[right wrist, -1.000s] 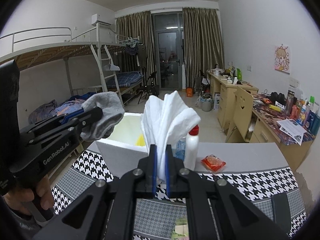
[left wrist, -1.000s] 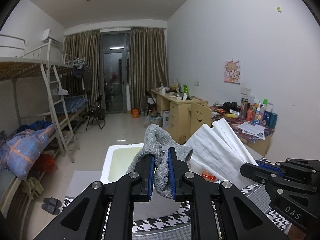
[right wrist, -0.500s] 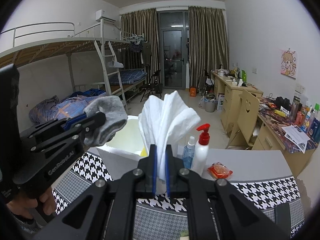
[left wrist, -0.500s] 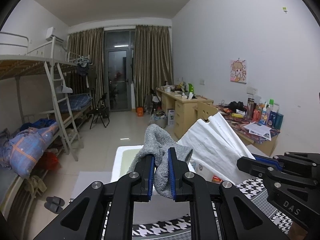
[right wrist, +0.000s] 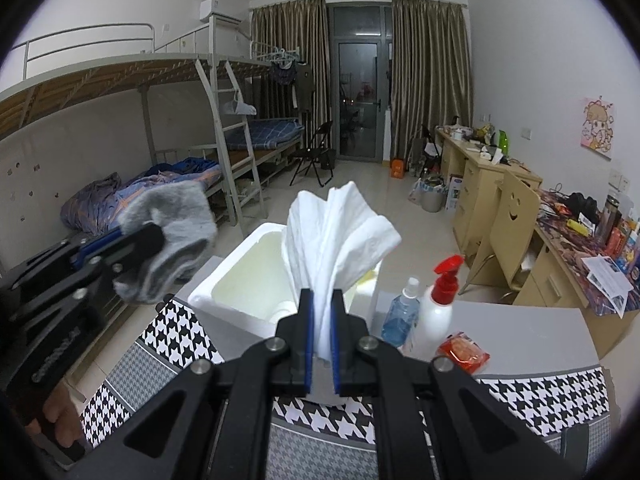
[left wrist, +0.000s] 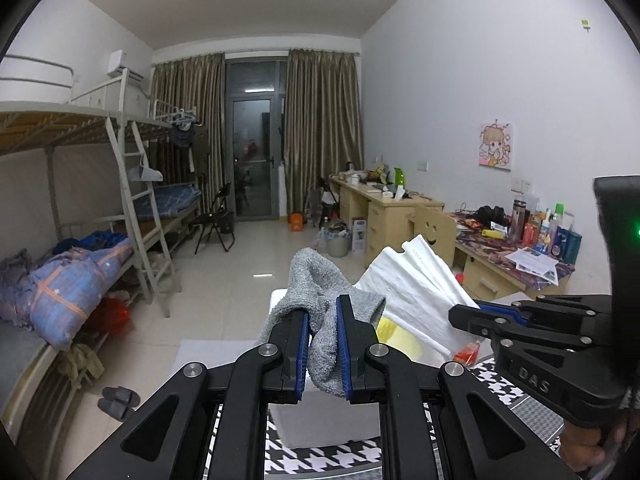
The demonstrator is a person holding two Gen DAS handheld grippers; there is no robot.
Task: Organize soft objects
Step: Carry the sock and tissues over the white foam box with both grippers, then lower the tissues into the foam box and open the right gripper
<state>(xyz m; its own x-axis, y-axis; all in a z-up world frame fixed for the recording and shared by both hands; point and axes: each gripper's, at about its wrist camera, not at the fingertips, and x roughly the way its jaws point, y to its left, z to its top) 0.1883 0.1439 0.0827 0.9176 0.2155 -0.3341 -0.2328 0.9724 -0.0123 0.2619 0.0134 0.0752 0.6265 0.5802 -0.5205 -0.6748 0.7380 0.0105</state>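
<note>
My left gripper (left wrist: pixel 323 312) is shut on a grey sock (left wrist: pixel 320 280), which bunches up above its blue pads. In the right wrist view the same sock (right wrist: pixel 176 232) hangs from the left gripper (right wrist: pixel 154 236) at the left, above the table's corner. My right gripper (right wrist: pixel 322 304) is shut on a white cloth (right wrist: pixel 340 232) that fans upward. In the left wrist view that cloth (left wrist: pixel 416 280) shows to the right. Both are held just in front of and above a white foam box (right wrist: pixel 240 280), which stands open on the table.
A houndstooth-patterned table mat (right wrist: pixel 540 396) covers the table. Right of the box stand a blue spray bottle (right wrist: pixel 400 316), a white pump bottle with a red top (right wrist: pixel 438 304) and an orange packet (right wrist: pixel 464 352). Bunk beds (left wrist: pixel 80 240) line the left wall, desks (left wrist: pixel 384 208) the right.
Both grippers have moved closer to the foam box, still holding the sock and the cloth. The box and bottles look nearer in the right wrist view.
</note>
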